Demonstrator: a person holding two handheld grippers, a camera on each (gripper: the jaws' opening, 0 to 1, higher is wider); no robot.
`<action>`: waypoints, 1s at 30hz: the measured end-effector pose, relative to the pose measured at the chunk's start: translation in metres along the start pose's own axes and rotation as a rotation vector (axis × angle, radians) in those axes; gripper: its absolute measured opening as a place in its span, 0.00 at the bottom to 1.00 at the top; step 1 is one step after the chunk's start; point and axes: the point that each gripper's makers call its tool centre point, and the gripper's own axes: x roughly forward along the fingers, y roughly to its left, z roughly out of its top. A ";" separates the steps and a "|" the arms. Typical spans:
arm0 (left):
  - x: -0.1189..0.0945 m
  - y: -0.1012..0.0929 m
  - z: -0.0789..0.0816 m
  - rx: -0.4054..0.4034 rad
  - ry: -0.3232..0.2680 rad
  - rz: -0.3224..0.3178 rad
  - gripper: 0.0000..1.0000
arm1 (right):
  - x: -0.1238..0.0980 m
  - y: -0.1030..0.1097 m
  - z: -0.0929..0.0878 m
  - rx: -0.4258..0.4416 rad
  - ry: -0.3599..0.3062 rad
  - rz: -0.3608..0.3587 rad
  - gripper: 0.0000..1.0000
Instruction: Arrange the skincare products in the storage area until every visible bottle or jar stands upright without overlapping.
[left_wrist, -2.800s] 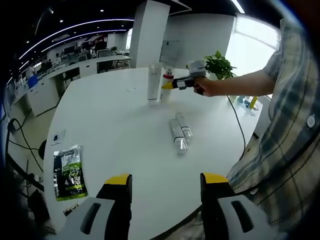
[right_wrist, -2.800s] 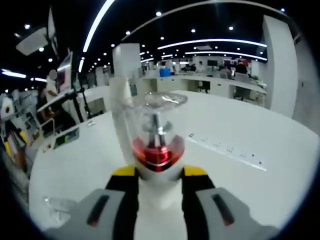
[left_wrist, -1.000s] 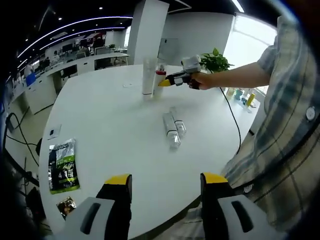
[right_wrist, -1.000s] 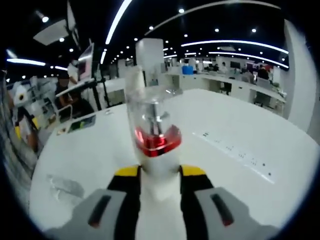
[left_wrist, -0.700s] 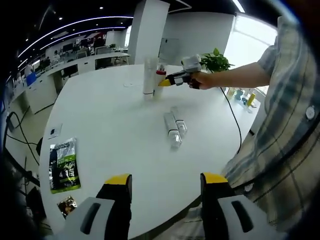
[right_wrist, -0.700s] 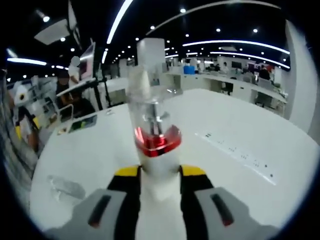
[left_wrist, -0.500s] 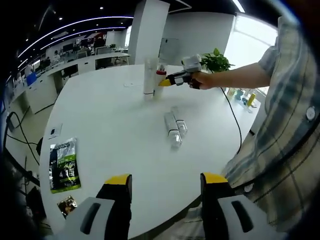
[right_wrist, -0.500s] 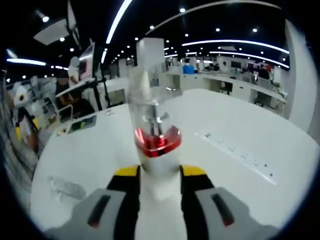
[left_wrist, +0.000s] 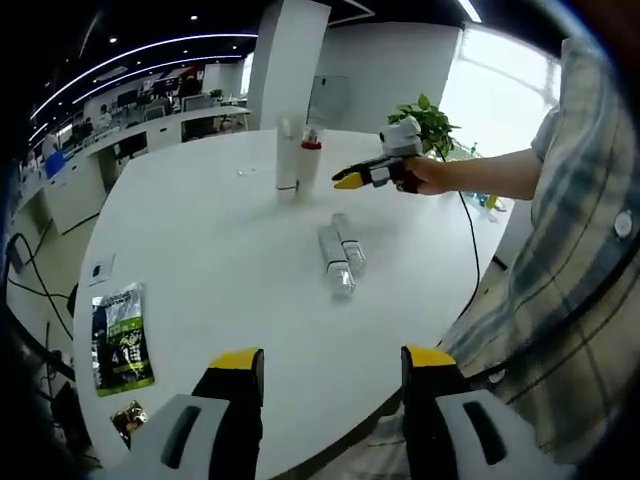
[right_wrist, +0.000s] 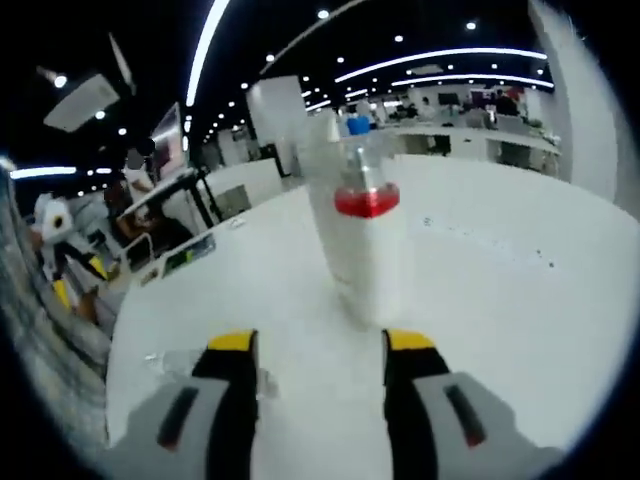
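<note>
Red-collared white bottle (right_wrist: 364, 248) upright on table (right_wrist: 500, 330), right gripper (right_wrist: 318, 345) fingers spread, left gripper (left_wrist: 331, 362) fingers spread

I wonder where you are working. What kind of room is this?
Most likely a big open office. Long rows of desks run along the back, strip lights line the ceiling, and the bottles sit on a large round white table beside a potted plant.
</note>
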 end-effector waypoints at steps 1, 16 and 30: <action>0.001 -0.001 0.000 0.008 0.002 -0.006 0.57 | -0.001 0.004 -0.003 -0.033 0.029 0.017 0.46; -0.003 -0.013 -0.006 0.022 -0.027 -0.011 0.57 | 0.015 0.070 -0.045 -0.691 0.457 0.355 0.45; -0.017 -0.010 -0.014 -0.045 -0.078 0.031 0.57 | 0.032 0.077 -0.073 -0.859 0.675 0.461 0.30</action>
